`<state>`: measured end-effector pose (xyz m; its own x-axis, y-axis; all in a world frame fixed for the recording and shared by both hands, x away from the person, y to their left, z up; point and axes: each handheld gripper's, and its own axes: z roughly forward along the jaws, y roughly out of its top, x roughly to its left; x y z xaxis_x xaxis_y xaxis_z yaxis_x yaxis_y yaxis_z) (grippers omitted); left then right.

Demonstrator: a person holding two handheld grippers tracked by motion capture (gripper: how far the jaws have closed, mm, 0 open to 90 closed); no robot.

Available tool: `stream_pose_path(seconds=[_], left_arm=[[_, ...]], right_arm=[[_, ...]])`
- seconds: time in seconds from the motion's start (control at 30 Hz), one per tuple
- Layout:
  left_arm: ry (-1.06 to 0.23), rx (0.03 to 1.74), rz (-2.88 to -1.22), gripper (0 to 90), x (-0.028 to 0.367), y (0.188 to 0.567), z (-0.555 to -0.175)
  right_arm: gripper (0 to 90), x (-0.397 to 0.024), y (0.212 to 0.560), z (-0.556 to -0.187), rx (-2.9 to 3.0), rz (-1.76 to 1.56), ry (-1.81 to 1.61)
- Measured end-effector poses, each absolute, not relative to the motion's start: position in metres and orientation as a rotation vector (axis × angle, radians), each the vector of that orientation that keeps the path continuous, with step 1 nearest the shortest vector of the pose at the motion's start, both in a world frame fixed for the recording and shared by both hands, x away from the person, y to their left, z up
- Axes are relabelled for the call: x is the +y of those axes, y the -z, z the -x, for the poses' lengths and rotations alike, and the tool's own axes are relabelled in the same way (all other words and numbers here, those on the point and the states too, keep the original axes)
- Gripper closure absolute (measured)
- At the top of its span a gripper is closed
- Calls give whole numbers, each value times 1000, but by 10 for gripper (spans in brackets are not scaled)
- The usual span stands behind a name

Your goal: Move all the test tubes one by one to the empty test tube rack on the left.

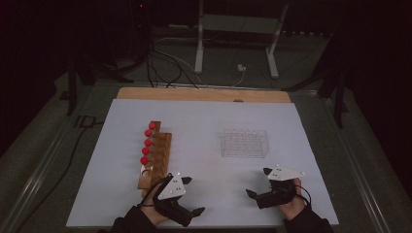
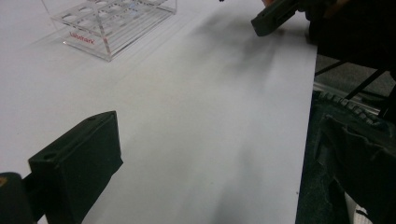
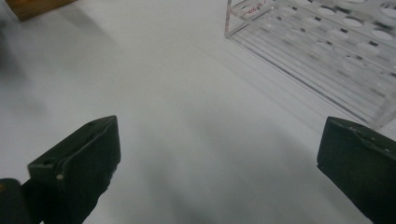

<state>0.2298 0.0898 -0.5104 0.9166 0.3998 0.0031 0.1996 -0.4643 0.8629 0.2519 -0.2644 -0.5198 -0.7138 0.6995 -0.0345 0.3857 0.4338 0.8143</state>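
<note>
A: From the high view, start at the clear plastic rack (image 1: 244, 142) on the white sheet (image 1: 204, 121). What lies around it?

B: Well to its left stands a wooden rack (image 1: 156, 155) with five red-capped tubes (image 1: 147, 142) in a row along its left side. Nearer the person than the clear rack, and a little to its right, is the right gripper (image 1: 258, 180), held in a hand at the sheet's near edge, jaws pointing left. The left gripper (image 1: 193, 196) sits nearer the person and left of the clear rack, just beside the near end of the wooden rack.

A: And the tongs?

B: Both pairs stand apart, with nothing between them.

A: The left gripper view?

B: The clear rack (image 2: 114, 23) is at upper left, red lettering on its wall. One black jaw rises at lower left; the space beside it is bare white sheet (image 2: 201, 130). The right gripper (image 2: 275, 16) shows well to the right of the rack.

A: The right gripper view?

B: The clear rack (image 3: 322, 46) is close, at upper right. Two jaws stand wide apart over bare sheet (image 3: 187, 116). A corner of the wooden rack (image 3: 37, 7) shows far left of the clear rack.
</note>
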Motion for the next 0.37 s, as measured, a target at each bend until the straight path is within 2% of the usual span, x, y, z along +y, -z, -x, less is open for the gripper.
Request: stream_pose_path(seconds=[0.37], left_arm=[[-253, 444, -2051, 16, 92, 509, -231]], right_arm=[[0, -263, 521, -253, 2330, -926, -1174]])
